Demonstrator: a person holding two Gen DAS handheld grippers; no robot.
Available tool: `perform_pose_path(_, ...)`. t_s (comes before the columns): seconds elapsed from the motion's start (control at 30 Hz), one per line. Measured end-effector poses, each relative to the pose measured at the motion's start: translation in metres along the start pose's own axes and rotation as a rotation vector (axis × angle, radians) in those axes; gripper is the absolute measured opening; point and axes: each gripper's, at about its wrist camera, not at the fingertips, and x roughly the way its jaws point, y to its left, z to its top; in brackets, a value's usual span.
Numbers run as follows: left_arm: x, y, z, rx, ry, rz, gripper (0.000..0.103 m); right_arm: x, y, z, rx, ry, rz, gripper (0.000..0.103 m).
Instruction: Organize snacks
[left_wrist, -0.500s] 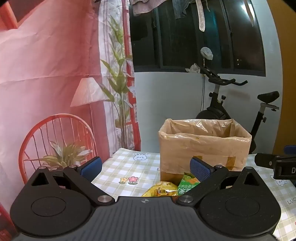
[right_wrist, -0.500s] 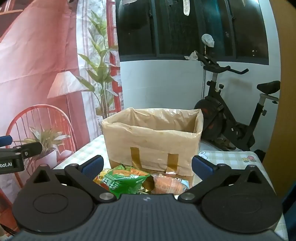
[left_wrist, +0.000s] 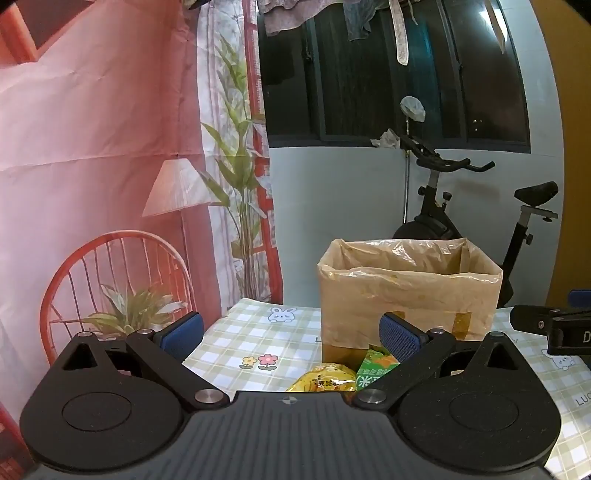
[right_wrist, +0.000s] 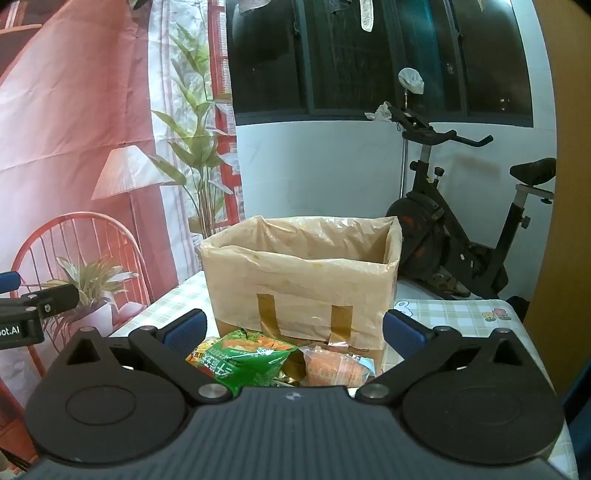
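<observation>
A cardboard box (left_wrist: 406, 299) lined with a plastic bag stands open on the checked tablecloth (left_wrist: 258, 336); it also shows in the right wrist view (right_wrist: 303, 284). In front of it lie a green snack bag (right_wrist: 243, 360), an orange packet (right_wrist: 332, 367) and a yellow packet (left_wrist: 325, 378). The green bag also shows in the left wrist view (left_wrist: 373, 371). My left gripper (left_wrist: 291, 332) is open and empty, above the table, left of the box. My right gripper (right_wrist: 293, 332) is open and empty, above the snacks in front of the box.
An exercise bike (right_wrist: 461, 229) stands behind the table at the right. A pink printed backdrop (left_wrist: 92, 147) hangs at the left. The other gripper's tip shows at the right edge of the left wrist view (left_wrist: 546, 325) and the left edge of the right wrist view (right_wrist: 37, 306).
</observation>
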Motion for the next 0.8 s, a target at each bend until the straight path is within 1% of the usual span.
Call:
perform_pose_path(0.33,-0.0004,0.0023,0.0009,-0.009,-0.003,0.004,0.102,-0.0033,0.0003,-0.0025,-0.005,-0.008,0.018,0.103)
perform_pose_path(0.8,-0.0006,0.0019,0.0003,-0.009,-0.006,0.006,0.102,-0.0028,0.0027,-0.0029,-0.016,-0.009,0.021,0.103)
